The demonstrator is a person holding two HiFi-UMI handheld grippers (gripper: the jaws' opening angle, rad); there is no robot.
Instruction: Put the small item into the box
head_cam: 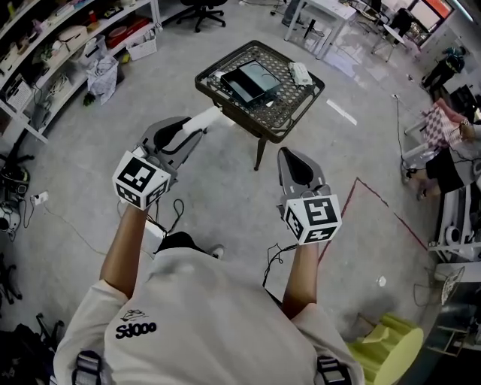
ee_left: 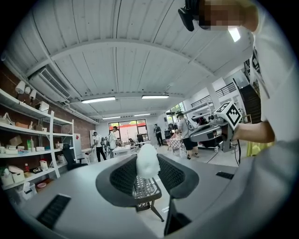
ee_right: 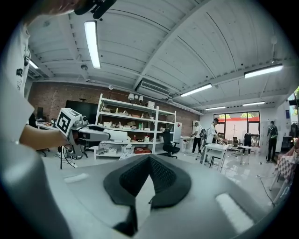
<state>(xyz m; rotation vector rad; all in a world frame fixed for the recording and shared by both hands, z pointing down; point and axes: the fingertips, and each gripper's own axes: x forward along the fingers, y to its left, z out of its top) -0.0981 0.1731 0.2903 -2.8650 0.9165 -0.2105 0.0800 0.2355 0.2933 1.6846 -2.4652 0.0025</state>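
My left gripper (head_cam: pixel 194 126) is shut on a small white item (head_cam: pixel 210 115), which sticks out past the fingertips toward the table. In the left gripper view the white item (ee_left: pixel 147 160) sits pinched between the two black pads, above the table (ee_left: pixel 145 190). A black open box (head_cam: pixel 252 81) rests on the dark mesh-top table (head_cam: pixel 289 113), with another white object (head_cam: pixel 300 73) beside it. My right gripper (head_cam: pixel 294 159) hangs over the floor, nearer to me than the table. Its jaws meet at the tips with nothing between them (ee_right: pixel 149 158).
Shelving with clutter runs along the left wall (head_cam: pixel 45 53). An office chair (head_cam: pixel 201 9) and white desks (head_cam: pixel 323 19) stand behind the table. Red tape marks the floor (head_cam: pixel 376 197). A person (head_cam: pixel 449 154) is at the right and a yellow-green object (head_cam: pixel 391 346) at the lower right.
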